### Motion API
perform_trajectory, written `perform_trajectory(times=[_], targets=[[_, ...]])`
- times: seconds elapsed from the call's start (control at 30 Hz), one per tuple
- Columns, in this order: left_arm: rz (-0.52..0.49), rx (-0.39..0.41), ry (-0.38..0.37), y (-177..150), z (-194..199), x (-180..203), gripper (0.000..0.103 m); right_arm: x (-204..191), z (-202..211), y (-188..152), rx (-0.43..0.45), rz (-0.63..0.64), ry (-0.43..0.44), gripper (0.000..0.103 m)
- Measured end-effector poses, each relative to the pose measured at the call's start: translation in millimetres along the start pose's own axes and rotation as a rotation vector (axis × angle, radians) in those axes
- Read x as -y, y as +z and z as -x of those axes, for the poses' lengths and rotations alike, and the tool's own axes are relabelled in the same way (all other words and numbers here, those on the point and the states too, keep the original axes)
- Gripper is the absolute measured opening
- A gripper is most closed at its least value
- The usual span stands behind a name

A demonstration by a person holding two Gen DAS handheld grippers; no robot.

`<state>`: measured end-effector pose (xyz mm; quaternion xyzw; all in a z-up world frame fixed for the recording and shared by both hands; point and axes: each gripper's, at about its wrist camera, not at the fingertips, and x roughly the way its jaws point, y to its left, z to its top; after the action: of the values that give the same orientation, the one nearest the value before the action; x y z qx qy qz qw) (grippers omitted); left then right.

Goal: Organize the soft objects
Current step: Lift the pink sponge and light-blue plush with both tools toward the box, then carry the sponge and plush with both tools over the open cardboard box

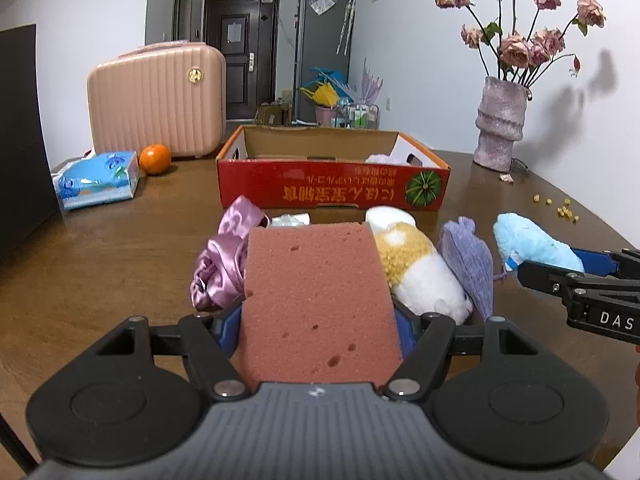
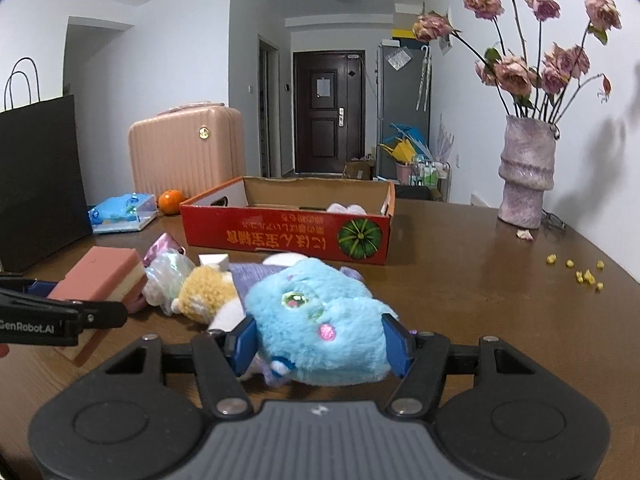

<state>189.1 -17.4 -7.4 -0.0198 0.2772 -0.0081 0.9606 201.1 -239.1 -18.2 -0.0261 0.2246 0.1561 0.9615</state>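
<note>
My left gripper [image 1: 318, 332] is shut on a pink sponge block [image 1: 320, 300], which fills the middle of the left wrist view and also shows as the sponge [image 2: 104, 276] at the left of the right wrist view. My right gripper [image 2: 322, 344] is shut on a blue plush toy [image 2: 320, 320], held just above the table; that blue plush [image 1: 532, 244] is at the right in the left view. On the table between them lie a yellow-and-white plush [image 1: 420, 272], a purple cloth piece [image 1: 470, 264] and shiny pink satin fabric [image 1: 224, 264]. Behind stands an open red cardboard box [image 1: 332, 188].
Something pale and soft [image 2: 346, 208] lies in the box's right end. A pink suitcase [image 1: 156, 100], an orange [image 1: 155, 159] and a tissue pack [image 1: 98, 180] stand at the back left, a black bag [image 2: 40, 180] at the left. A vase of dried roses [image 1: 500, 128] and yellow crumbs [image 1: 560, 208] are on the right.
</note>
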Motion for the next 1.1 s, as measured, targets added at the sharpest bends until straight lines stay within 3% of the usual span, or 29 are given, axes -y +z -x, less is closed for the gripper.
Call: perform_trajectory(times=[1.1], targets=[[-0.012,0.127,-0.011,62.2,-19.8,-11.2,0.072,-19.0,-37.8,53.2,0.092,0.046,0.033,0.063]])
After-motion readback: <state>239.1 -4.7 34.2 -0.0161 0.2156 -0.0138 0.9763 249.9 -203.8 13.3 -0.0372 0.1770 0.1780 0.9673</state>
